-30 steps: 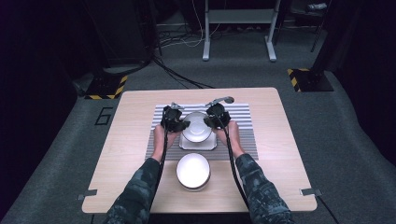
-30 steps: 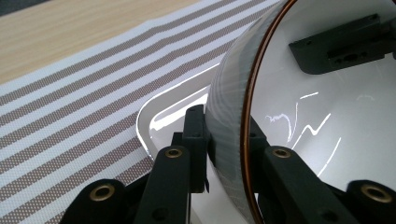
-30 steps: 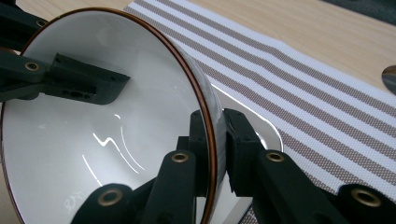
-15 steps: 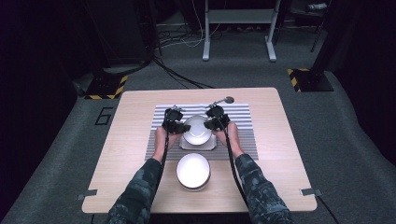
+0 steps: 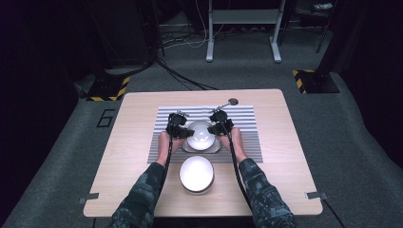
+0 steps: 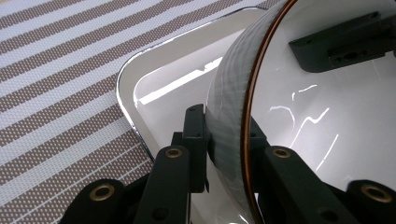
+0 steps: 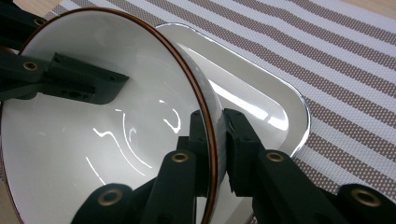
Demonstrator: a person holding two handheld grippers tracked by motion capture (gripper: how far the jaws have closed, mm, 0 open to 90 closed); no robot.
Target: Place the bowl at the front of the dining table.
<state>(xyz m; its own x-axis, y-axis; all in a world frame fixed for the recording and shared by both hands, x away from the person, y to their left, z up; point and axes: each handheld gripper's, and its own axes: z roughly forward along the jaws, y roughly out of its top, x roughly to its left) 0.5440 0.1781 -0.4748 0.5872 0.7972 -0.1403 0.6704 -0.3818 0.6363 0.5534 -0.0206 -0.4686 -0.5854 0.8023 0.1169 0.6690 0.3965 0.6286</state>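
1. Both grippers clamp one white bowl (image 5: 200, 135) by its rim: the left gripper (image 5: 179, 130) grips its left edge, the right gripper (image 5: 219, 127) its right edge, as the high view shows.
2. Seen from the left gripper view, the left gripper (image 6: 223, 144) has one jaw pressed on the bowl's (image 6: 322, 107) grey patterned outer wall and the other on the glossy white inside, with the brown-lined rim between them.
3. Seen from the right gripper view, the right gripper (image 7: 215, 140) pinches the bowl (image 7: 93, 135) the same way, jaws drawn narrow on the thin wall; the other gripper's jaw shows across the bowl at upper left.
4. Under the bowl lies a white tray (image 5: 216, 148) with rounded corners; its rim (image 7: 299, 116) shines beside the bowl, which sits tilted over it. Whether bowl and tray touch cannot be told.
5. That tray rests on a striped placemat (image 5: 242, 118) at the middle of a wooden table (image 5: 280, 156).
6. Nearer the person, a second white bowl (image 5: 196, 173) stands on the bare table between the camouflage-sleeved forearms (image 5: 142, 194).
7. Beyond the right gripper, a spoon (image 5: 227, 103) lies at the placemat's far edge.
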